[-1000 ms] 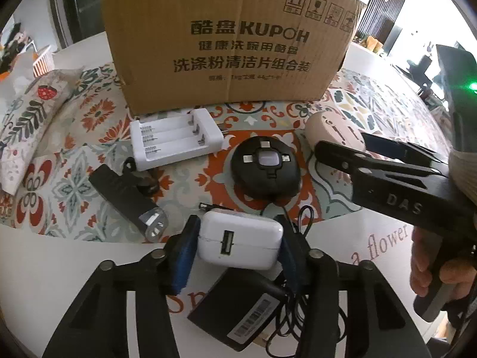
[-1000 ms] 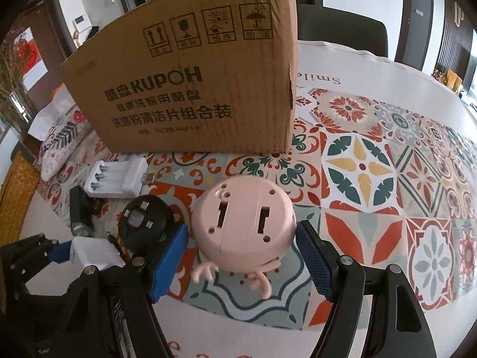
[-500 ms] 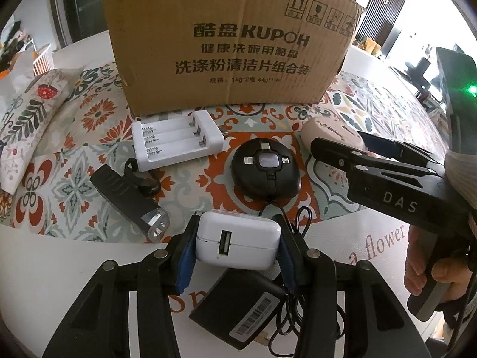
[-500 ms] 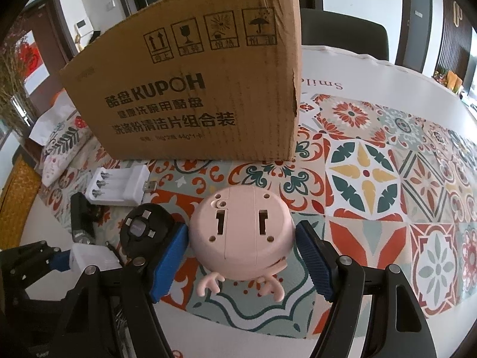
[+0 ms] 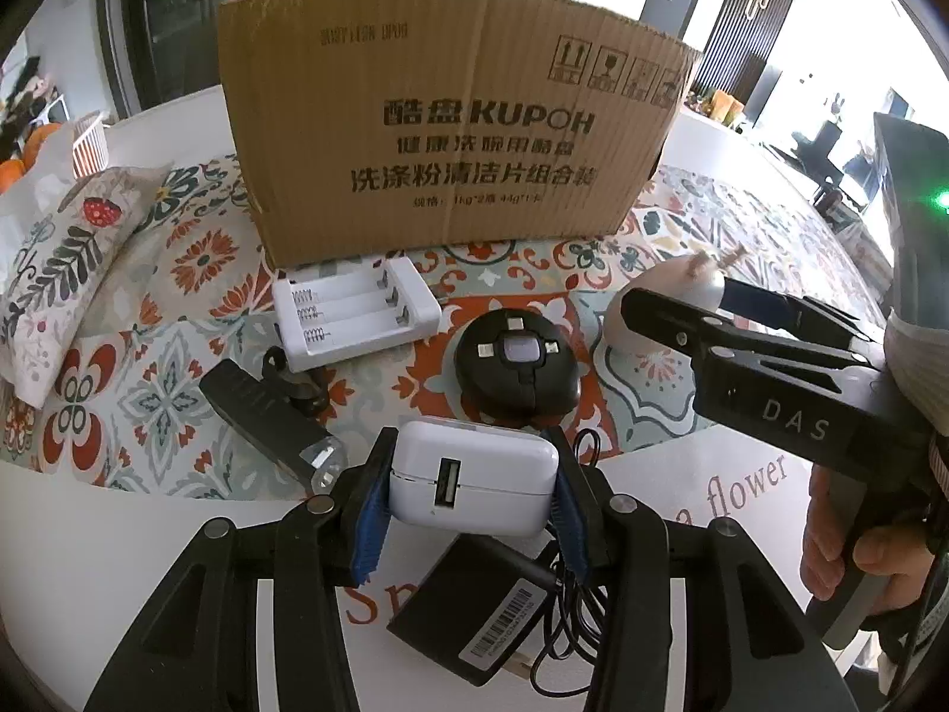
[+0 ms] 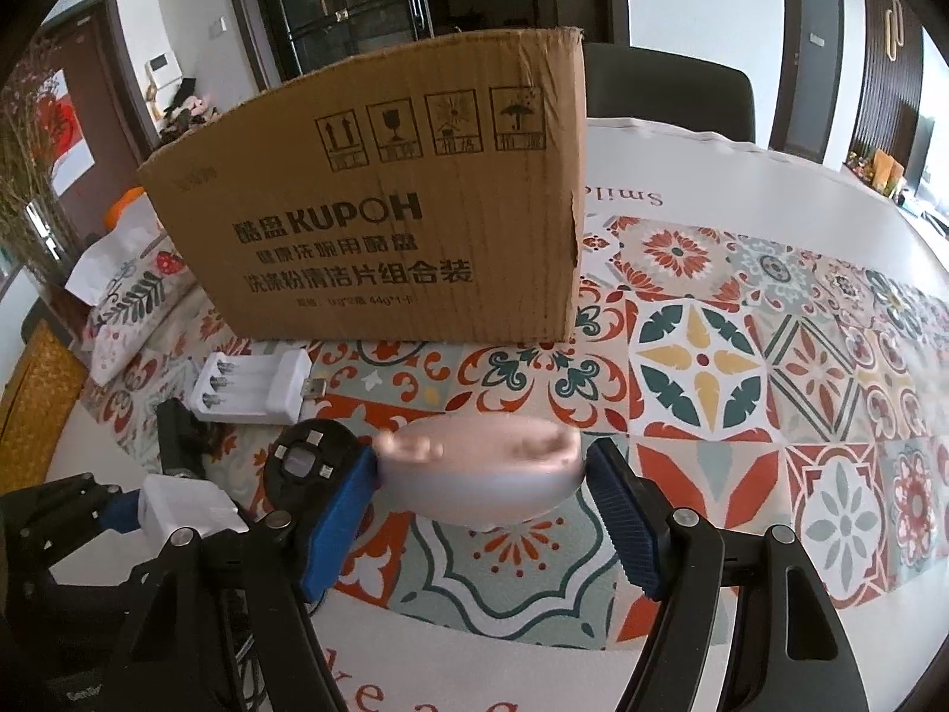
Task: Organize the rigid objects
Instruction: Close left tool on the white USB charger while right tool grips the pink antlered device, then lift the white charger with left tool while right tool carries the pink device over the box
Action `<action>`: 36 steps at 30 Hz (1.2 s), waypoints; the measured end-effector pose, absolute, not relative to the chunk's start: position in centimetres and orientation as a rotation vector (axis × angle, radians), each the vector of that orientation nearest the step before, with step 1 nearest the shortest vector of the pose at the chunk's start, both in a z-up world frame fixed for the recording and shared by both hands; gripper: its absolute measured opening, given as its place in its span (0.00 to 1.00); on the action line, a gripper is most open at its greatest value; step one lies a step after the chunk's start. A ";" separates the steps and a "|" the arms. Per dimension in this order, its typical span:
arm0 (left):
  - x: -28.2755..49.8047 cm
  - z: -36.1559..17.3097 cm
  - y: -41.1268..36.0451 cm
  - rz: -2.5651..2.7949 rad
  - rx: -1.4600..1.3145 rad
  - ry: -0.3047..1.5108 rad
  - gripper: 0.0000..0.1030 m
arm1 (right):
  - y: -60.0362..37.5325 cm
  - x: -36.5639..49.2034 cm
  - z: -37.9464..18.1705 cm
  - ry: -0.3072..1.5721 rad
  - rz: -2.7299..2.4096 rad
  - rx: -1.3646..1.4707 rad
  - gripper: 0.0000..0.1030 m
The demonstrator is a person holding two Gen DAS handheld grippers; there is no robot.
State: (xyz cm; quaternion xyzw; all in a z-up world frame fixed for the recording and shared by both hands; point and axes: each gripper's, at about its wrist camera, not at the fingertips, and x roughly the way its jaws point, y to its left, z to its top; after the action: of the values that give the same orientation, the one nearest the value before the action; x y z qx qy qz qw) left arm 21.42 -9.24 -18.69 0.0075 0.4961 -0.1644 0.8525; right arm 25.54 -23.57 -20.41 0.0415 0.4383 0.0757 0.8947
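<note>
Tipped since earlier, pink gadget (image 6: 480,477) sits pinched by right fingers (image 6: 623,528); left view alone shows fingers (image 5: 370,519) clamping white charger (image 5: 471,483).

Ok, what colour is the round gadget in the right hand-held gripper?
Pale pink round gadget, blurred here; the right wrist view shows it best.

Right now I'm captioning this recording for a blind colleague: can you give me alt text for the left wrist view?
The left gripper clamps a white USB charger above a black adapter and its cable. Beyond, on a patterned tablecloth, lie a black flashlight, a white battery charger, a round black device and a cardboard box.
</note>
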 end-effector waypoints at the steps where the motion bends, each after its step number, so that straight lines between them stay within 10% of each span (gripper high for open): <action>1: 21.4 -18.6 -9.2 -0.346 0.014 1.041 0.45 | -23.6 25.5 -20.3 0.906 0.157 0.086 0.71; 36: 20.8 -8.0 -7.3 -0.365 -0.006 0.795 0.45 | -22.2 22.7 -10.4 0.714 0.095 0.096 0.71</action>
State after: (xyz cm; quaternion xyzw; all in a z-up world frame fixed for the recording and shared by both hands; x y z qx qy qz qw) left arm 20.79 -7.35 -8.03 -0.0030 0.3849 -0.1768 0.9059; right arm 22.66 -22.24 -10.39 0.0468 0.3492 0.0467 0.9347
